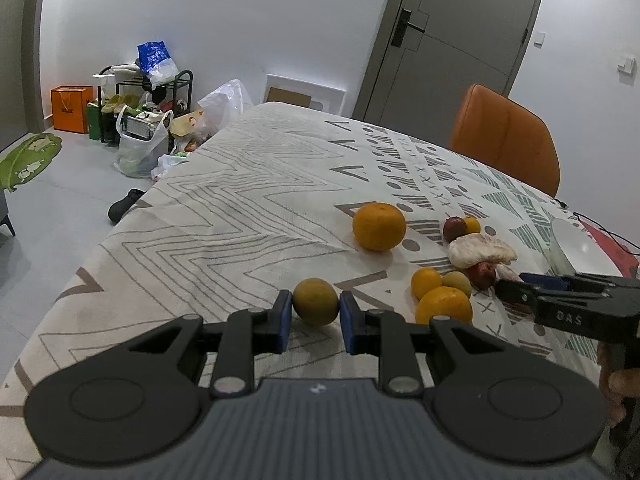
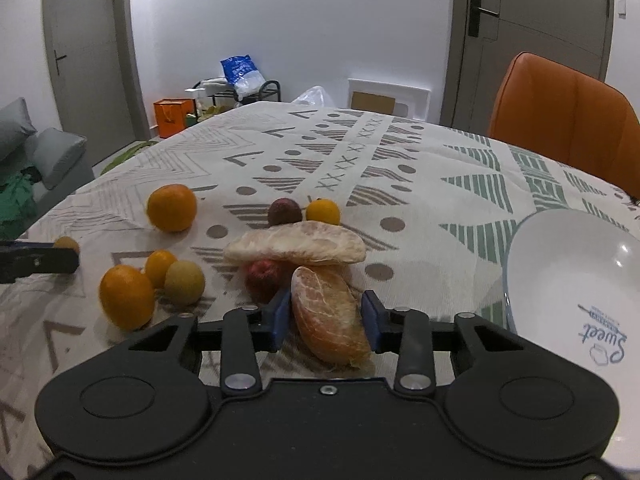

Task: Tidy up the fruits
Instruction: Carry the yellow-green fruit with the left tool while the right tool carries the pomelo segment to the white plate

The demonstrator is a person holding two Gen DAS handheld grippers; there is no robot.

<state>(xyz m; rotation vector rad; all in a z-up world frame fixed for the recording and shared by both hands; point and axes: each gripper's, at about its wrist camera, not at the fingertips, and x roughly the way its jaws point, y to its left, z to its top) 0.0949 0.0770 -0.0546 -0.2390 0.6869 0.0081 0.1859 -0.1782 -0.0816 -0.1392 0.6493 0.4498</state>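
Between our right gripper's (image 2: pixel 325 318) pads sits a soft pomelo wedge (image 2: pixel 330 316), gripped at its flanks; bowl (image 2: pixel 560 264) at two o'clock. Left gripper (image 1: pixel 315 316) clamps a firm green fruit (image 1: pixel 315 301).

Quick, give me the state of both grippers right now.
Left gripper: shut on the greenish-yellow fruit.
Right gripper: fingers around the peeled pomelo segment; whether they grip it cannot be told.

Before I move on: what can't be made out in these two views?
- Right gripper pads' contact with the peeled pomelo segment: unclear in the right wrist view.
- White bowl: cut off by the frame's right edge.
- Red fruit: mostly hidden behind the pomelo pieces.
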